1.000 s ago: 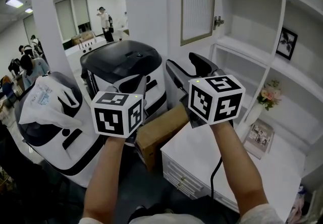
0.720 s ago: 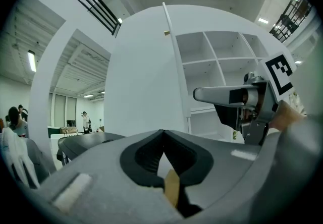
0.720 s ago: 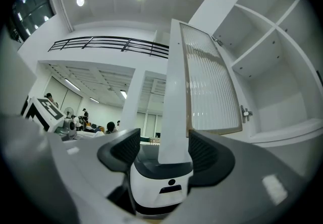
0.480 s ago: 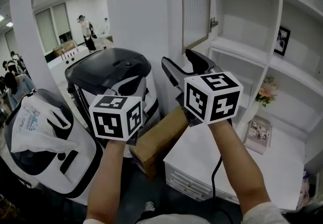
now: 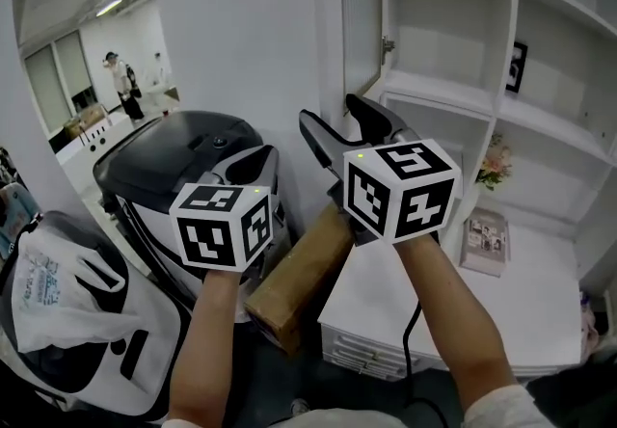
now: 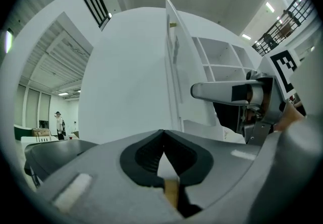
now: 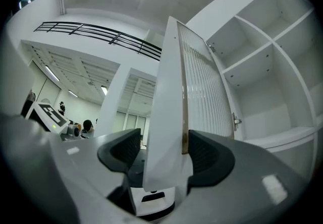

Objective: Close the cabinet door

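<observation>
The white cabinet door (image 5: 362, 21) with its ribbed glass panel stands open, hinged to the shelf unit (image 5: 453, 50). My right gripper (image 5: 337, 122) is open just below the door's lower corner. In the right gripper view the door's free edge (image 7: 169, 117) stands between the two pads of the right gripper (image 7: 164, 152), with a gap on the left side. My left gripper (image 5: 253, 161) is shut and empty, lower and to the left, over a black-topped machine. In the left gripper view the left gripper (image 6: 163, 140) points at the door (image 6: 174, 81), and the right gripper (image 6: 227, 92) shows beside it.
A black-and-white machine (image 5: 183, 156) stands at left, with a plastic bag (image 5: 58, 281) on a second one. A cardboard box (image 5: 299, 272) leans against the white drawer unit (image 5: 453, 291). A booklet (image 5: 482, 238), flowers (image 5: 495, 164) and a framed picture (image 5: 516, 65) sit on the shelves. People (image 5: 120, 84) stand far off.
Both grippers have moved closer to the cabinet, and the right one has risen to the door's lower corner. The door now shows nearly edge-on in the head view.
</observation>
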